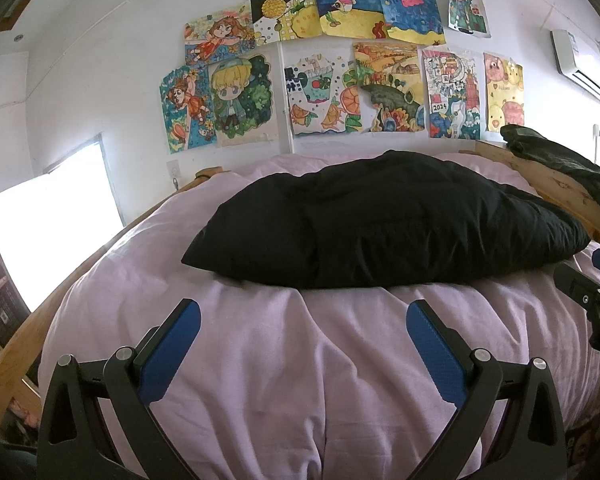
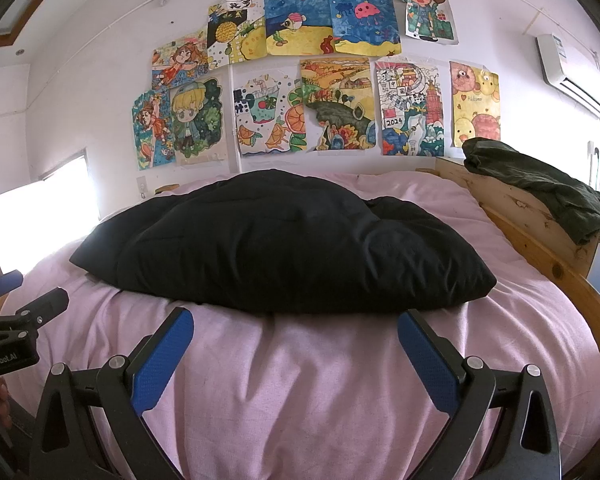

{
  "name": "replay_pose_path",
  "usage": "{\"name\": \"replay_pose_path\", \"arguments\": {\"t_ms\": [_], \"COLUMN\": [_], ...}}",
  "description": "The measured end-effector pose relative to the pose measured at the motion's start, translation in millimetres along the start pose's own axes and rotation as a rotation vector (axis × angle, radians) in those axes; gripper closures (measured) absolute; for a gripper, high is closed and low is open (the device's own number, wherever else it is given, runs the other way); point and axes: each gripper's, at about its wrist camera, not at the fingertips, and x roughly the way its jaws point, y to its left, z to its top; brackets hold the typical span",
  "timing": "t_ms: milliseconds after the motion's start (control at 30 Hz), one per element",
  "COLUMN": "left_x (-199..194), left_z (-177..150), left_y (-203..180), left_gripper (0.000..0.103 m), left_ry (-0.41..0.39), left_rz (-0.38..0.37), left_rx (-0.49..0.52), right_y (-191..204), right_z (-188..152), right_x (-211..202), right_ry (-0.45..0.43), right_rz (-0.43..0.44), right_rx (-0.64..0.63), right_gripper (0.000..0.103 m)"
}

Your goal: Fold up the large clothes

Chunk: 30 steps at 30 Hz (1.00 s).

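A large black padded garment (image 1: 380, 220) lies folded into a thick bundle on the pink bed sheet (image 1: 284, 360); it also shows in the right wrist view (image 2: 284, 240). My left gripper (image 1: 304, 312) is open and empty, hovering over the sheet just in front of the garment's near edge. My right gripper (image 2: 296, 320) is open and empty, its blue pads (image 2: 162, 364) level with the garment's near edge and apart from it. The right gripper shows at the right edge of the left wrist view (image 1: 592, 292), and the left gripper at the left edge of the right wrist view (image 2: 16, 312).
A dark green garment (image 2: 540, 184) is draped over the wooden bed frame (image 2: 532, 240) at the right. Children's drawings (image 1: 340, 60) cover the wall behind the bed. A bright window (image 1: 48, 232) is at the left, an air conditioner (image 2: 572, 68) high on the right.
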Motion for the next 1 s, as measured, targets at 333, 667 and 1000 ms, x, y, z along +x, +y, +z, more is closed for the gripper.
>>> {"name": "replay_pose_path", "arguments": {"t_ms": [333,667,1000], "left_x": [-5.5,-3.1,-0.5], "left_z": [-1.5,-3.1,-3.4], "left_y": [4.9,13.5,13.0], "left_gripper": [0.002,0.002,0.002], "left_ry": [-0.008,-0.005,0.004], "left_rz": [0.014,0.015,0.011], "left_rx": [0.011,0.024,0.028], "right_y": [0.2,0.9,-0.7], "right_z": [0.1,-0.2,0.0], "right_x": [0.0,0.2,-1.7], "right_ry": [0.0,0.0,0.009], "right_rz": [0.0,-0.001,-0.001], "right_rx": [0.001,0.001,0.004], "right_gripper": [0.0,0.0,0.0]}}
